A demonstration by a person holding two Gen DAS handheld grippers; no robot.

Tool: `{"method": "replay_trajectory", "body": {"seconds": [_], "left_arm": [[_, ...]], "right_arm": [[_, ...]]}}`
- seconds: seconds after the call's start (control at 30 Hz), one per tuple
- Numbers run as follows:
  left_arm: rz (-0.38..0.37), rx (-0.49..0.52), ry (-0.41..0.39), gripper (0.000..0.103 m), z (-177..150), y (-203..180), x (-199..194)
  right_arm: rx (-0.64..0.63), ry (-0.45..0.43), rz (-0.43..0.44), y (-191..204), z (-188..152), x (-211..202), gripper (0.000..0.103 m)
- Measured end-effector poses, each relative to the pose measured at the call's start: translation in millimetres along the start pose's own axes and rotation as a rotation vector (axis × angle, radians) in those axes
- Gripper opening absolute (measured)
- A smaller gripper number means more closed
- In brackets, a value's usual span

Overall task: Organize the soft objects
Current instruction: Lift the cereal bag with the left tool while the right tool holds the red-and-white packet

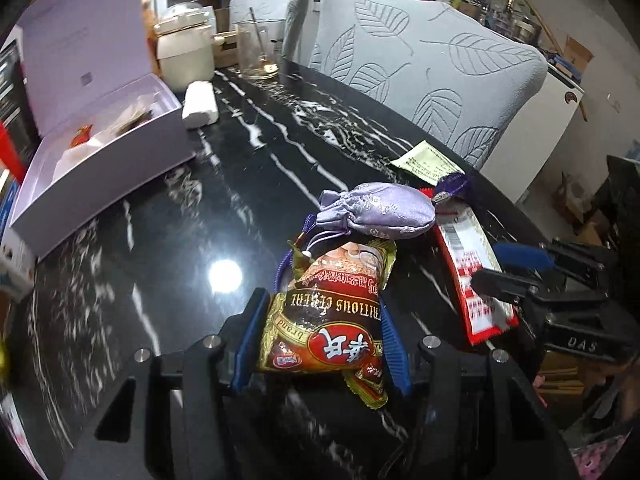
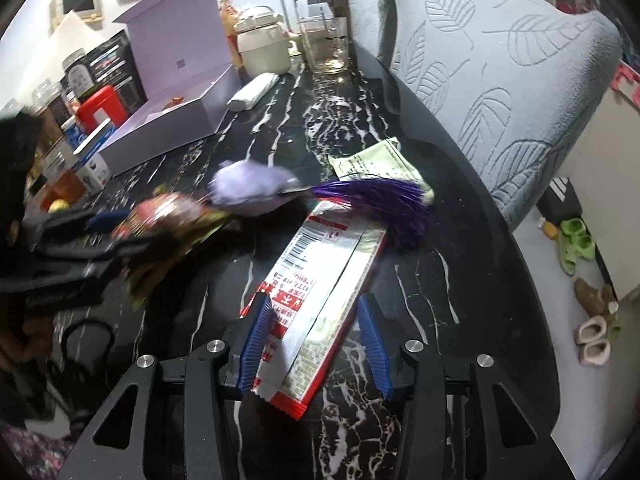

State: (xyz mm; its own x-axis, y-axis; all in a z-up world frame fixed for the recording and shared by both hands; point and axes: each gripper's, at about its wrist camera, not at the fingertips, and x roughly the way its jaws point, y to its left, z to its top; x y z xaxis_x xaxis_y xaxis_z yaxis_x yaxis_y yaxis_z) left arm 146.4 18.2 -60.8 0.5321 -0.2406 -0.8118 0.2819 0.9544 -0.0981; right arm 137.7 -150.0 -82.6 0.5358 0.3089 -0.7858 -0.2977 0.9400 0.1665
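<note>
At the far left of the black white-veined marble table (image 1: 248, 184) sits the open lavender cardboard box (image 1: 100, 152), lid propped up and a few small items already inside; it looks like the place the soft things should end up. Your left gripper (image 1: 320, 336) has its blue ribbed fingers (image 1: 394, 344) closed in on the gold-and-red foil cereal packet (image 1: 328, 320), which bulges between them. The lilac embroidered drawstring pouch (image 1: 380, 210) lies touching the packet's far end, its cord running onto the foil, so lifting could drag the pouch and its purple tassel (image 2: 384, 196) along or flick them off the table edge. A glossy, puffy packet can also squirt out if the squeeze is shallow. To the right, your right gripper (image 2: 316, 340) holds its fingers wide apart astride the near end of the flat red-and-white sachet (image 2: 320, 280), gripping nothing; a sachet lying this flat may slide away rather than rise when the fingers close. The pale green paper sachet (image 2: 376, 162) waits beyond, near the chair-side edge.
</note>
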Motion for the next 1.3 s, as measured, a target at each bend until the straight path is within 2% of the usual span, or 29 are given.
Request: {"method": "replay_trajectory", "body": {"seconds": [0.03,0.07,0.1,0.23,0.33,0.37,0.47,0.53,0.67,0.77,0.8,0.87,1.07,1.3], "left_arm": [[0.001,-0.009,0.001,0.053,-1.6,0.7,-1.5],[-0.002,-0.022,0.004,0.053,-3.5,2.2,-3.2],[-0.006,-0.032,0.002,0.053,-5.8,4.0,-4.9],[-0.024,-0.066,-0.003,0.055,-12.3,9.0,-4.6],[-0.023,-0.065,0.05,0.06,-12.3,7.0,4.4],[-0.019,-0.06,0.068,0.062,-12.6,6.2,7.7],[0.015,-0.009,0.059,0.068,-13.9,-3.2,11.0],[0.022,0.014,0.062,0.08,-14.2,-7.5,14.9],[0.069,0.048,0.047,0.084,-13.8,-14.6,21.0],[0.068,0.002,0.026,0.084,-11.4,-5.7,21.2],[0.064,-0.028,0.013,0.081,-10.7,0.0,19.7],[0.057,-0.051,-0.006,0.055,-9.9,5.1,16.2],[-0.009,-0.109,-0.035,0.054,-11.5,13.7,6.6],[-0.05,-0.091,-0.203,0.054,-5.7,5.7,-32.2]], "right_arm": [[0.007,-0.002,0.003,0.9,1.0,1.2,0.052],[0.015,-0.004,0.007,2.2,1.5,2.2,0.063],[0.019,-0.003,0.011,4.3,2.7,3.8,0.067],[0.002,-0.003,0.004,14.0,2.6,6.3,0.07],[-0.039,-0.002,-0.026,21.9,1.2,8.7,0.071],[-0.045,-0.001,-0.027,22.5,0.8,8.9,0.071],[-0.047,0.0,-0.028,22.2,0.7,9.2,0.071],[-0.049,-0.001,-0.033,21.8,0.7,9.3,0.071],[-0.063,-0.003,-0.047,23.2,0.3,10.1,0.071],[-0.062,-0.006,-0.047,22.1,1.1,10.1,0.071],[-0.061,-0.006,-0.045,21.6,1.1,9.9,0.071],[-0.057,-0.007,-0.042,20.7,1.4,9.7,0.071],[-0.037,-0.019,-0.031,16.3,0.7,7.8,0.071],[-0.042,-0.019,-0.036,16.7,2.0,8.6,0.071]]}}
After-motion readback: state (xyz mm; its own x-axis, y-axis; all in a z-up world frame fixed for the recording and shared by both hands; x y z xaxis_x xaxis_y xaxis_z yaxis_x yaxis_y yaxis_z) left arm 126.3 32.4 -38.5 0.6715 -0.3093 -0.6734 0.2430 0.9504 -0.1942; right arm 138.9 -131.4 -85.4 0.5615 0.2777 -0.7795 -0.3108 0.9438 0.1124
